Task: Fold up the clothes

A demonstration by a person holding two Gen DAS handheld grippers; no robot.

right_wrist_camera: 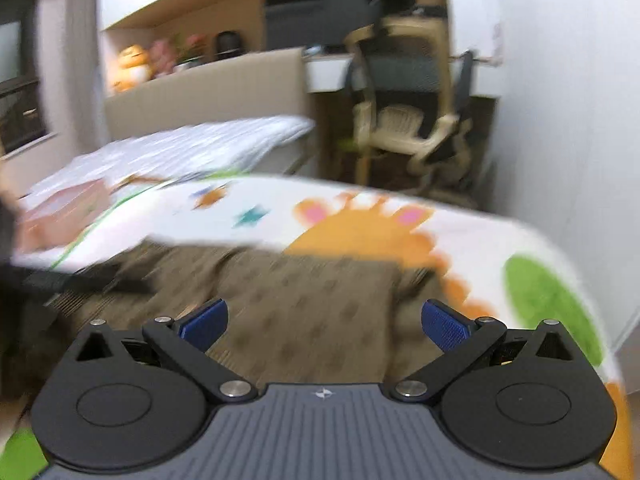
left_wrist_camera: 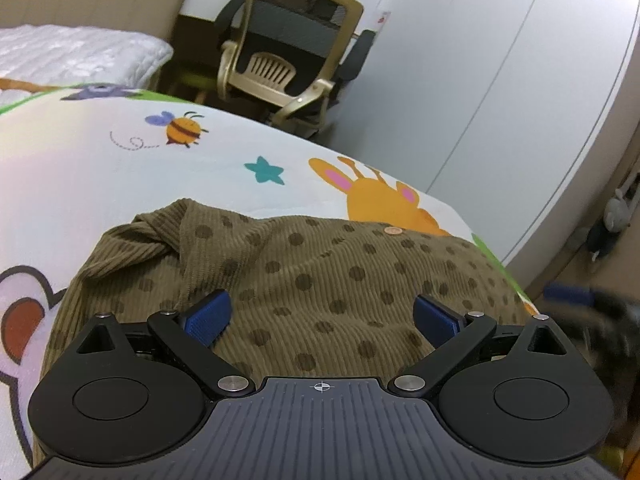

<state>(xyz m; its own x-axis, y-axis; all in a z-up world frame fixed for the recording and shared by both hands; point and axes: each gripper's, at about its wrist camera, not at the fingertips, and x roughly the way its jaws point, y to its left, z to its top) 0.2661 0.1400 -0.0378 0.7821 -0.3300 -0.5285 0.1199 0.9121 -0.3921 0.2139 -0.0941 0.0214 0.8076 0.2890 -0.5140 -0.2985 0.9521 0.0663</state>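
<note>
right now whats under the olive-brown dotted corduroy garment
The olive-brown dotted corduroy garment lies on a white cartoon-print bedspread; an orange animal print runs under its far edge. The rest beneath is covered.

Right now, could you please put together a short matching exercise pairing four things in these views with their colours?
Things:
1. Ribbed corduroy garment with darker dots
2. Star printed on the cartoon bedsheet
3. Grip pads on the left gripper
4. Frame of the mesh-backed office chair

Colours:
A. Blue
B. Gold
C. Olive brown
D. Teal

Pairs: 1-C, 2-D, 3-A, 4-B
</note>
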